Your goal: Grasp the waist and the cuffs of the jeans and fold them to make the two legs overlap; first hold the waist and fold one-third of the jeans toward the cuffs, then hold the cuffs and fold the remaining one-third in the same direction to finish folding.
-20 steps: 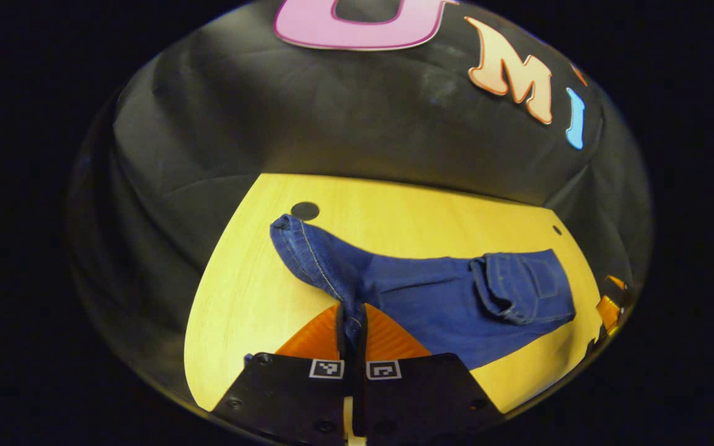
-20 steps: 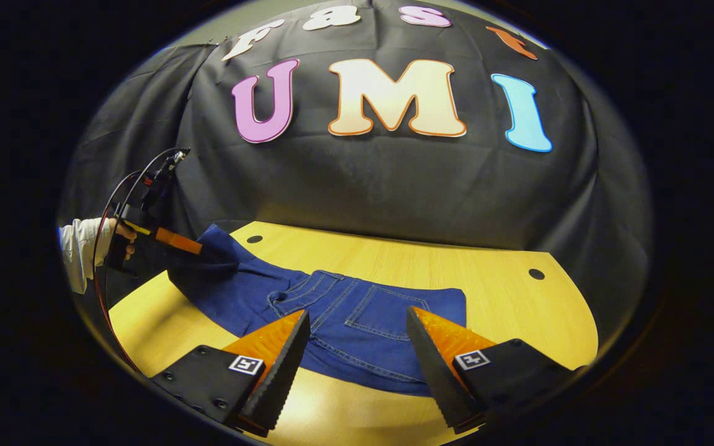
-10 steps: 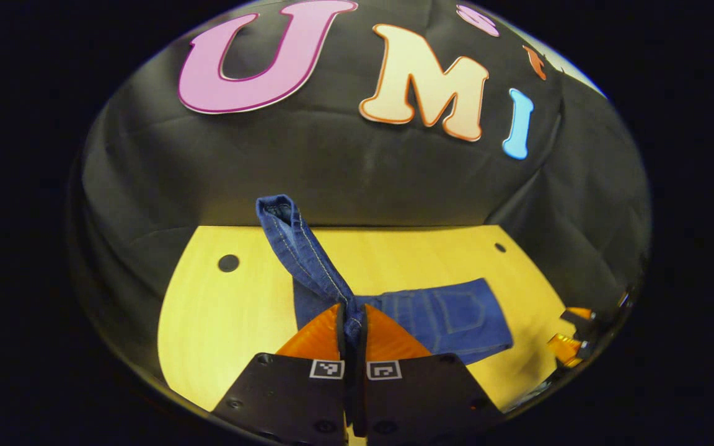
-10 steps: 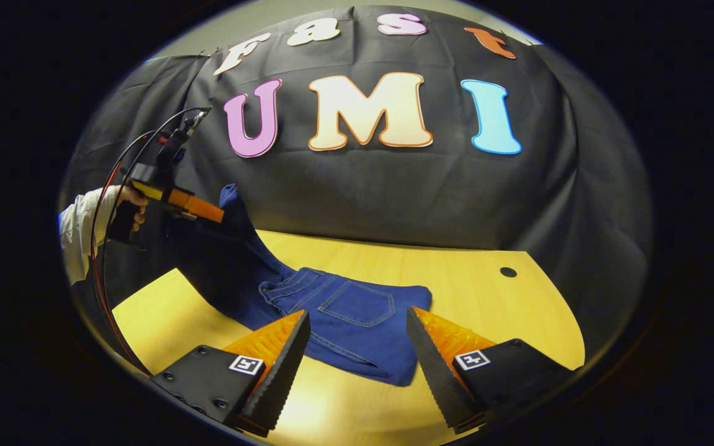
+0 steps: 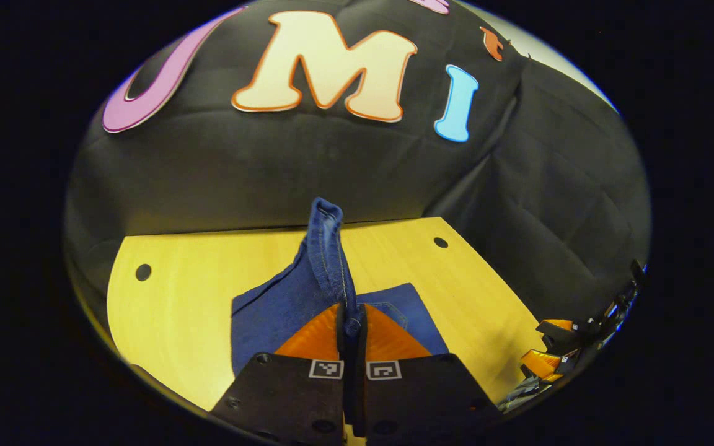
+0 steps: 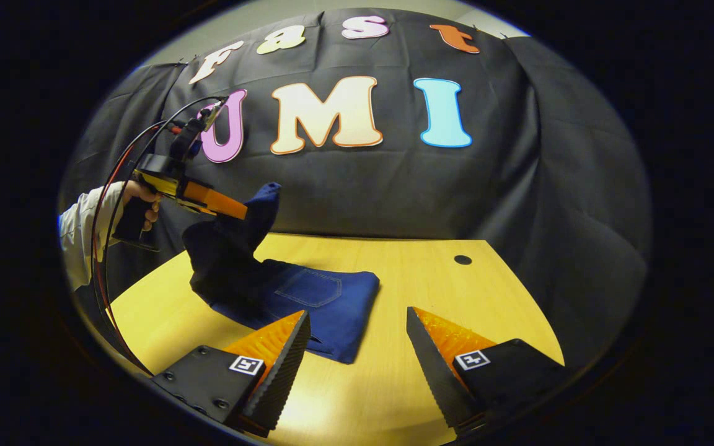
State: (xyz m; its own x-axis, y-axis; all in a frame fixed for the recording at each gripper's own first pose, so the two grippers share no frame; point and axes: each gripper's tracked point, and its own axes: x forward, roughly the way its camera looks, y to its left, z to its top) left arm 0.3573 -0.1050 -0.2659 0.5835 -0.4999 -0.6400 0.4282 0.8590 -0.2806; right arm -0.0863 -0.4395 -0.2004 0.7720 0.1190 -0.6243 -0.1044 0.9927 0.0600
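Note:
Blue jeans point(image 6: 307, 297) lie partly folded on the yellow table point(image 6: 431, 291), a back pocket facing up. My left gripper point(image 5: 351, 322) is shut on the cuffs point(image 5: 326, 248), which stand up between its orange fingers above the folded part point(image 5: 264, 310). In the right gripper view that left gripper point(image 6: 242, 214) hangs above the table's left side, held by a hand point(image 6: 140, 198), with the cuff end draped from it. My right gripper point(image 6: 357, 334) stands open over the table's near edge, to the right of the jeans, holding nothing.
The booth's black cloth wall rises behind the table. Small dark holes point(image 6: 462, 259) point(image 5: 143, 272) mark the tabletop. Bare wood lies to the right of the jeans. The right gripper point(image 5: 555, 350) appears at the far right of the left gripper view.
The left gripper has lifted the cuffs and carried them to the right over the folded jeans. The visible jeans grew shorter. The right gripper stayed open and drifted right.

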